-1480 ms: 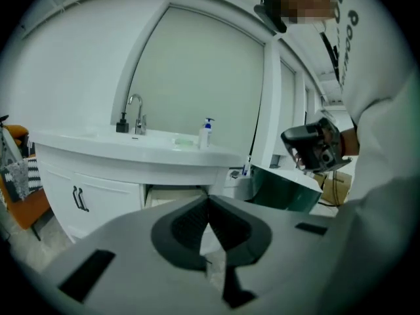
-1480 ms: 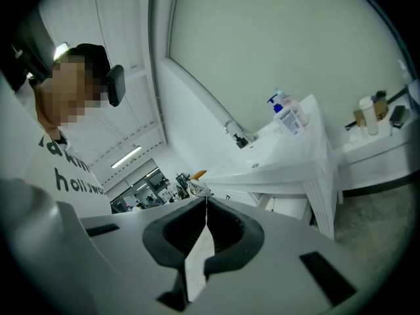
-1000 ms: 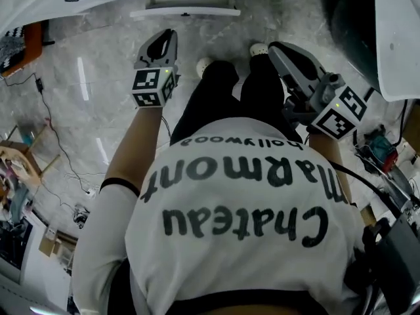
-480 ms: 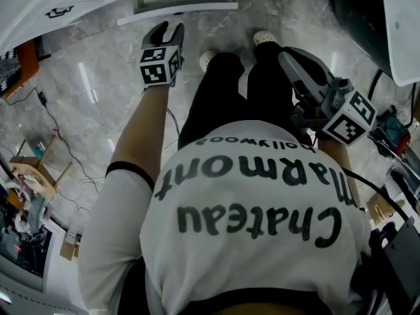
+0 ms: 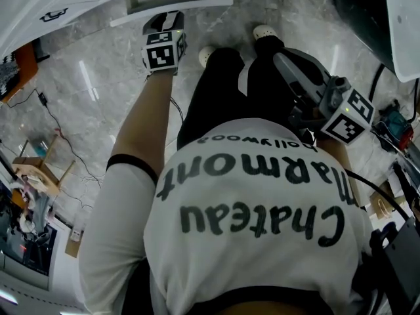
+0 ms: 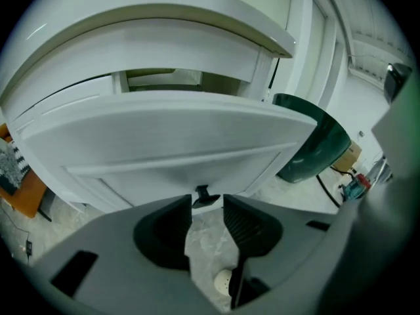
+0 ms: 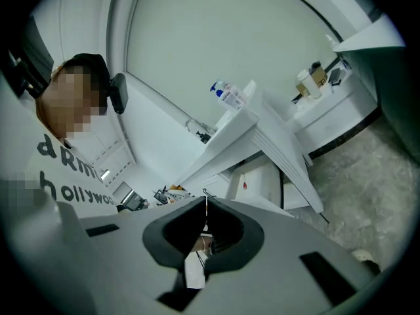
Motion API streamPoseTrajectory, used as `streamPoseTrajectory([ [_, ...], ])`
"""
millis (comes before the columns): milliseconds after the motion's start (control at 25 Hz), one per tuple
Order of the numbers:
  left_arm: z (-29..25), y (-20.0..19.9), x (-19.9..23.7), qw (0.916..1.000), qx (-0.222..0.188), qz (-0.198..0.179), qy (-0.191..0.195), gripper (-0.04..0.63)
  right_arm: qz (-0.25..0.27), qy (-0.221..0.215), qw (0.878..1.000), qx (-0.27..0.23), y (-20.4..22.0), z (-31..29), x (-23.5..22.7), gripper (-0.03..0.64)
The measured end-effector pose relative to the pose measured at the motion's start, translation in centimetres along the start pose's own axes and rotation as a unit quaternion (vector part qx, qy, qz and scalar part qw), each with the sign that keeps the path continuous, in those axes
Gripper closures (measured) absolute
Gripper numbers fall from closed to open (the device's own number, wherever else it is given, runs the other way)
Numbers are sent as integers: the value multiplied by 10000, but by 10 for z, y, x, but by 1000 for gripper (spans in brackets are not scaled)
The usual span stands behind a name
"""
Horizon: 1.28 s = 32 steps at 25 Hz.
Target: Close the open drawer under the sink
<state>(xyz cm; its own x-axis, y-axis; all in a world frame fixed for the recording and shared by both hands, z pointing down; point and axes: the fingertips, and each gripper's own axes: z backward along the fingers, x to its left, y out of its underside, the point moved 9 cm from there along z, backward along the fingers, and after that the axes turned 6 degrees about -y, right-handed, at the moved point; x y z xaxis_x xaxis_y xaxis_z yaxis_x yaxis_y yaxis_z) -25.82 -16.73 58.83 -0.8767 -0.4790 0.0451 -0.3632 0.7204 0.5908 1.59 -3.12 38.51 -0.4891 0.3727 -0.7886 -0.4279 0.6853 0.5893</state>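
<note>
Left hand-held gripper (image 6: pixel 207 207) has just been opening its jaws, now wide with nothing gripped, tips aimed at the small dark handle (image 6: pixel 206 195) of the white pulled-out drawer (image 6: pixel 164 143) straight ahead, probably lining up a push. Right hand-held gripper (image 7: pixel 205 205) hangs closed and empty, well aside.

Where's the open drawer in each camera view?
Head view: the open drawer at the top edge, left of centre.
Left gripper view: its white front fills the middle.
Right gripper view: cannot pick it out.
Shared landmark: the marble floor.
</note>
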Motion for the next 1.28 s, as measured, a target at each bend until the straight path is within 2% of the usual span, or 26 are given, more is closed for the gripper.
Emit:
streamPoseTrajectory([
  [200, -5, -6, 6, 9997, 42, 220, -16, 454, -10, 3, 10000, -27, -3, 1, -2, 604],
  [680, -9, -12, 9, 9998, 140, 85, 83, 459, -108, -7, 9999, -36, -16, 6, -11, 604],
  [1280, -19, -31, 13, 9998, 99, 134, 51, 459, -239, -10, 9997, -70, -17, 8, -17, 604],
])
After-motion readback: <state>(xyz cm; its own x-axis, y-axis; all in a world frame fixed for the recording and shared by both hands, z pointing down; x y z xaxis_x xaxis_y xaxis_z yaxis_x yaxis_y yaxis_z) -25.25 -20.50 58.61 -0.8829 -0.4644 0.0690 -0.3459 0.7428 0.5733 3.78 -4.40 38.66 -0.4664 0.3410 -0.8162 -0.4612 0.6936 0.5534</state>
